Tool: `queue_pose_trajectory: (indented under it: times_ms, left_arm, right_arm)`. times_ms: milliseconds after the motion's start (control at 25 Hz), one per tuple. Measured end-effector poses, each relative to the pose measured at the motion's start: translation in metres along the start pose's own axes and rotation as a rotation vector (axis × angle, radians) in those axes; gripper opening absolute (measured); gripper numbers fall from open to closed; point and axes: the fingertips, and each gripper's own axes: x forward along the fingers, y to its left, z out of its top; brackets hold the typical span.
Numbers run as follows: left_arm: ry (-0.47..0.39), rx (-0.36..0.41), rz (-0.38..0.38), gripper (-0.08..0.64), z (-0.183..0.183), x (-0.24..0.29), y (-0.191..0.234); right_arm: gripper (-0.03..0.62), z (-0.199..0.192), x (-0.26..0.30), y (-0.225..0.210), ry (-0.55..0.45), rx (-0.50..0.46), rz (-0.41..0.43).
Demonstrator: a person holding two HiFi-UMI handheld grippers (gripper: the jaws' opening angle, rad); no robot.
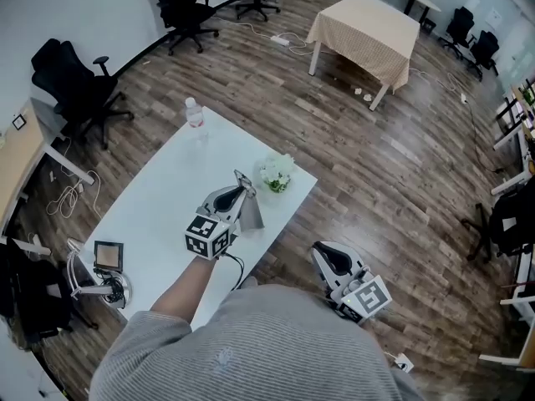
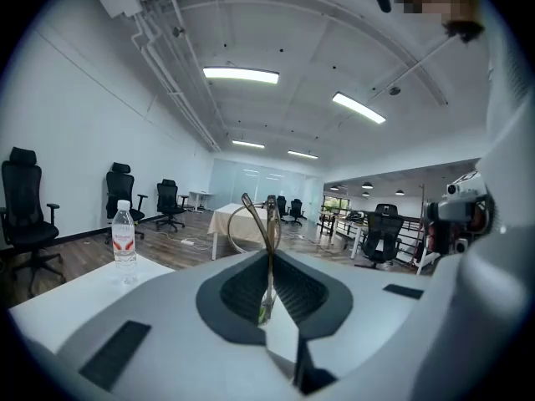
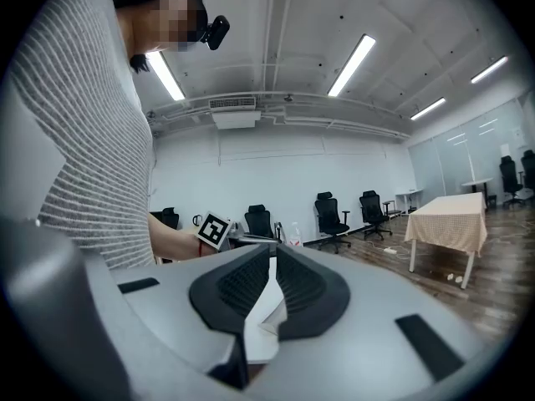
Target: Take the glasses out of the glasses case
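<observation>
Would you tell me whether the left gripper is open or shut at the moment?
Shut: the left gripper clamps the glasses by the thin frame, its jaws pressed together on it.

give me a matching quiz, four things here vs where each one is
1 clear plastic water bottle
2 thin wire-framed glasses
3 white-and-green flower bunch
4 right gripper

a low, off the table
b upright at white table's far corner
c clamped in left gripper
d table's right corner

Pairs: 1-b, 2-c, 3-d, 4-a
</observation>
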Motion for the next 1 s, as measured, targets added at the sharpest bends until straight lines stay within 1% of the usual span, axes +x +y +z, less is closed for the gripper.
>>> queue_pose_trajectory:
  times_ms: [240,440,520,640,760,880,1000]
  left_arm:
    - [-0.045,0.032,0.017,0.026,0.028,-0.018,-0.028]
    - [-0.086,0.021,0.035,0.026,0.046,-0.032,-0.053]
    - [-0.095,0.022,0.034,0.026,0.051,-0.038,-0.064]
    - [-0.094,0.042,0.007,0.026,0.058,-0.043,-0.087]
    - [-0.09,0.084,-0.026,0.026,0.065,-0.046,-0.109]
    - [-0.084,0.119,-0.06,0.026,0.068,-0.043,-0.13]
    - [-0.069,0.13,-0.081,0.026,0.065,-0.041,-0.147]
  right_arm:
    - [0.023,0.001,0.002,0.001,-0.003,-0.008,0.022]
    - [0.023,0.0,0.004,0.001,0.003,-0.019,0.044]
    - [0.023,-0.002,0.004,-0.002,0.009,-0.014,0.034]
    - [0.023,-0.003,0.003,-0.006,0.005,0.001,0.019]
    - [0.023,0.001,0.004,0.0,-0.005,0.007,0.06]
    - [0.021,0.0,0.002,0.0,-0.001,0.015,0.078]
    - [0.021,0.001,-0.001,0.0,-0.005,0.027,0.088]
